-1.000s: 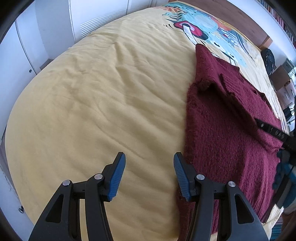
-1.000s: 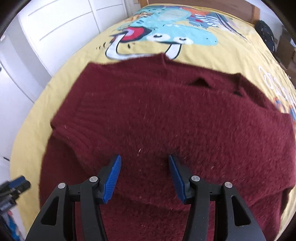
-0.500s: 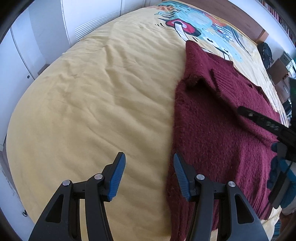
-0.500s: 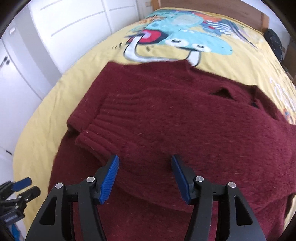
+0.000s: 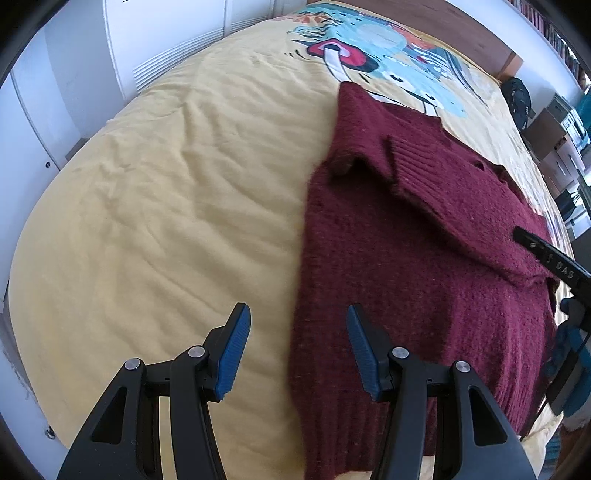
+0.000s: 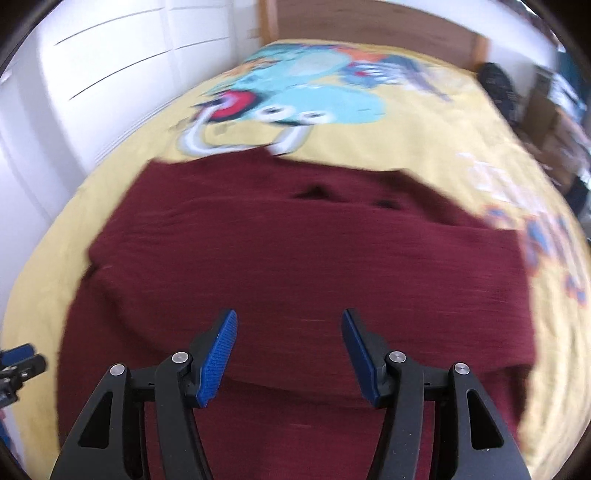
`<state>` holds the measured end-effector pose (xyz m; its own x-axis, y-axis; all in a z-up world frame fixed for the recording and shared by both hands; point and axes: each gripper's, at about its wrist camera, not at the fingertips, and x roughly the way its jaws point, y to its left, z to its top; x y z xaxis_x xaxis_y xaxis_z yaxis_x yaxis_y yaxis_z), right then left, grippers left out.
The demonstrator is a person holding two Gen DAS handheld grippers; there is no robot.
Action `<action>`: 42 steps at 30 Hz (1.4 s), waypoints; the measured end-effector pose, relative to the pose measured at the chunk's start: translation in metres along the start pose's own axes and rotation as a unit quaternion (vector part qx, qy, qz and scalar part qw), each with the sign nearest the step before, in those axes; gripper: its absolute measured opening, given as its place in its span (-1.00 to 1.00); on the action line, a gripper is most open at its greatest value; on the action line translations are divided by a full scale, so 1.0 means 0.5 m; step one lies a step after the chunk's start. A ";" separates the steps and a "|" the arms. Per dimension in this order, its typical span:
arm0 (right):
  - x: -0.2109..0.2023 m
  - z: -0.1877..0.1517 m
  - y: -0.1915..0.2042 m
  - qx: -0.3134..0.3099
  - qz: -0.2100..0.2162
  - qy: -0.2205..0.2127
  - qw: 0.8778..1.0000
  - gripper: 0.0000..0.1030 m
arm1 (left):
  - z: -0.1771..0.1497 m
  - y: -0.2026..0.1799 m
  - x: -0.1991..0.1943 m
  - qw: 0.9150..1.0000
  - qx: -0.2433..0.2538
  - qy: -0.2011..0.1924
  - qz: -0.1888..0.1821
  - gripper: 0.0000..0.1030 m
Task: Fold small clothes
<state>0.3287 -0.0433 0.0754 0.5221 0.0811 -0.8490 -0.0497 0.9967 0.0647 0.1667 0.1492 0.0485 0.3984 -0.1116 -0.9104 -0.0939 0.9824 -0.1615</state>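
Note:
A dark red knitted sweater point(image 5: 413, 258) lies flat on the yellow bedspread point(image 5: 166, 206), with a sleeve folded across its body, the ribbed cuff point(image 5: 410, 166) on top. My left gripper point(image 5: 297, 347) is open and empty, hovering over the sweater's left side edge near the hem. My right gripper point(image 6: 288, 354) is open and empty above the middle of the sweater point(image 6: 295, 258); that view is motion-blurred. The right gripper's black finger also shows at the right edge of the left wrist view point(image 5: 550, 258).
The bedspread carries a blue and red cartoon print point(image 6: 295, 99) beyond the sweater. White wardrobe doors point(image 5: 55, 92) stand on the left of the bed. A wooden headboard point(image 6: 369, 33) is at the far end. Boxes and a dark bag point(image 5: 521, 99) stand on the right.
The left gripper has drifted right toward the sweater's side edge. The right gripper has pulled back and up from the folded sleeve, so more of the bed shows. Both stayed open.

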 end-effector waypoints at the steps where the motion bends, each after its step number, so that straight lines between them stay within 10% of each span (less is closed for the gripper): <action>1: -0.005 -0.003 -0.018 0.006 -0.007 0.000 1.000 0.18 | 0.000 -0.004 0.000 1.000 0.001 -0.001 0.000 -0.06; 12: 0.002 -0.096 -0.215 0.092 -0.035 0.041 0.994 0.24 | 0.005 -0.058 -0.001 1.000 0.017 -0.006 0.015 0.04; 42: -0.288 -0.331 -0.230 0.127 -0.032 0.015 0.991 0.34 | -0.070 -0.048 -0.113 0.999 0.024 -0.035 -0.011 0.18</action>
<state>0.1182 -0.1710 0.1033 0.4906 0.0210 -0.8711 0.2016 0.9699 0.1369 0.1144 0.1266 0.0904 0.4636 -0.1239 -0.8773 -0.0419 0.9860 -0.1614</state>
